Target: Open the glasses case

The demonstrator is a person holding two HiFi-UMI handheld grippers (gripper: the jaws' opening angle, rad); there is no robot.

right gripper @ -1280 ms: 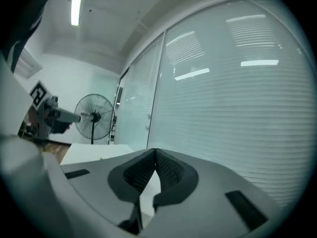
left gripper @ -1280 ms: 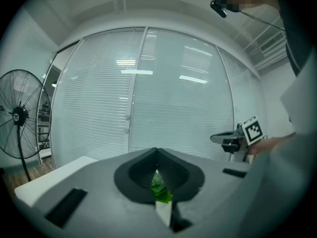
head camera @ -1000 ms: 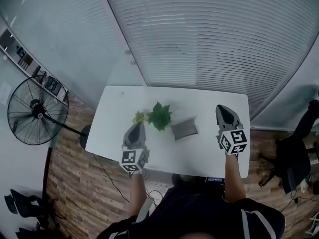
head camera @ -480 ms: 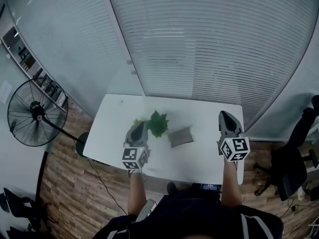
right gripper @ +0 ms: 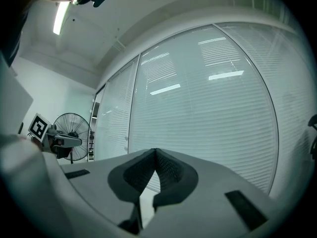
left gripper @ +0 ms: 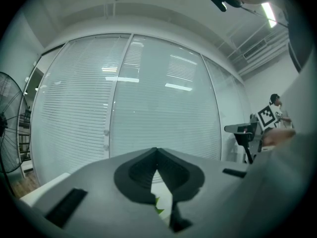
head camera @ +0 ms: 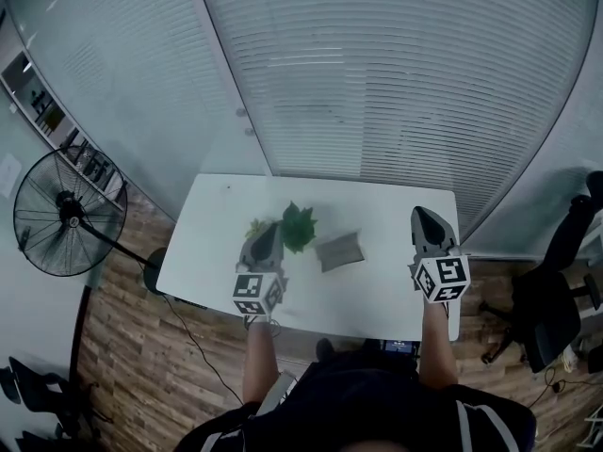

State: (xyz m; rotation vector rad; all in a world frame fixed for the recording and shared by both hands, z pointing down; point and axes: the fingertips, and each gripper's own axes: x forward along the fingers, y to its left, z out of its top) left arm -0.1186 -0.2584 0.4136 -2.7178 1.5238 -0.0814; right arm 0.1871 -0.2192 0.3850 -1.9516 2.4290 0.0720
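The glasses case [head camera: 339, 250] is a grey oblong lying flat near the middle of the white table [head camera: 377, 295], and neither gripper touches it. It is too small in the head view to tell whether its lid is lifted at all. Just left of it and slightly farther away stands a small green plant [head camera: 298, 226].

The left gripper [head camera: 269, 230] hangs over the table left of the case, with its tip just beside the plant. Its jaws are clenched tip to tip with nothing between them, and only a bit of green leaf shows behind the gap below the tips.

The right gripper [head camera: 423, 215] is over the table's right end, well apart from the case. Its jaws are also pressed together and empty.

A standing fan [head camera: 66, 217] is on the floor to the far left, a dark office chair [head camera: 551, 295] sits to the right, and glass walls with blinds [head camera: 396, 73] rise behind the table.
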